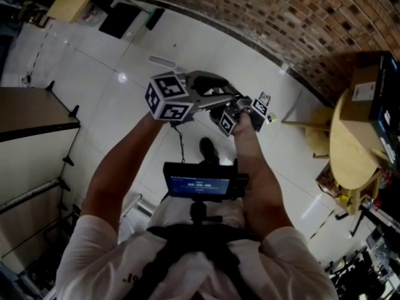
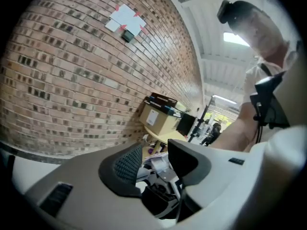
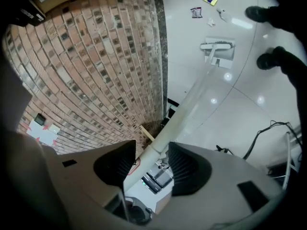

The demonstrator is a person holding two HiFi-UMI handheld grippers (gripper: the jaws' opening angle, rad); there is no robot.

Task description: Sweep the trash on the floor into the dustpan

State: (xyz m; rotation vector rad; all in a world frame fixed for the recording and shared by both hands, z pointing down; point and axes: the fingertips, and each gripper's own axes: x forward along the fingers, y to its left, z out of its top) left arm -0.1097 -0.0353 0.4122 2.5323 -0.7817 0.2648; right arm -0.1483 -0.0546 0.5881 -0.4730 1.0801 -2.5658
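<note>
The right gripper (image 3: 151,150) has its jaws open a bit, with the white broom stick (image 3: 192,97) between them. The stick leans on one pad. I think the other pad is off it, but the view is tight. The left gripper (image 2: 154,150) is open too and holds nothing. The stick runs up to the broom head (image 3: 218,51) on the floor (image 3: 249,95). The trash (image 3: 195,12) lies just past it, at the top. No dustpan shows. Sweeping looks not yet begun. Next, squeeze the stick tight.
</note>
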